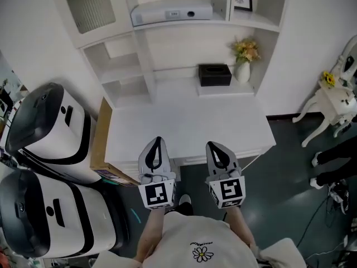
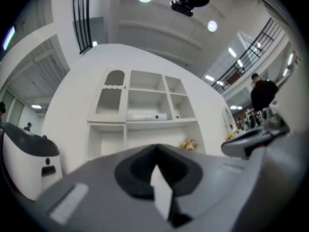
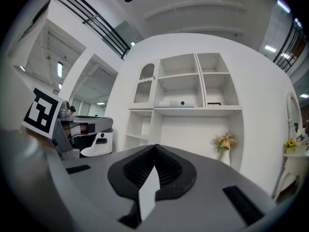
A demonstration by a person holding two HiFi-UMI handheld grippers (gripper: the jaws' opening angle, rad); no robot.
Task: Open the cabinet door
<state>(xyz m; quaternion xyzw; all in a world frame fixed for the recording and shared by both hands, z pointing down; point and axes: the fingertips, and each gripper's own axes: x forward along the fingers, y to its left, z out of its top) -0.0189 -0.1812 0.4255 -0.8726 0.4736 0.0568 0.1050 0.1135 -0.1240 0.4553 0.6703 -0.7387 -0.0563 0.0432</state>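
Note:
The white cabinet door (image 1: pixel 89 4) with an arched slatted panel is at the top left of the wall unit and stands closed. It also shows in the left gripper view (image 2: pixel 111 93) and the right gripper view (image 3: pixel 143 83). Both grippers are held side by side at the near edge of the white desk (image 1: pixel 184 127), well short of the door. My left gripper (image 1: pixel 158 140) (image 2: pixel 155 147) is shut with nothing in it. My right gripper (image 1: pixel 213 145) (image 3: pixel 155 146) is shut too and empty.
A white projector (image 1: pixel 172 11) lies on the shelf, with a black box (image 1: pixel 215 75) and a flower vase (image 1: pixel 244 57) below. Two white-and-black machines (image 1: pixel 50 127) and a cardboard box (image 1: pixel 100 144) stand left. A white side table (image 1: pixel 334 102) is right.

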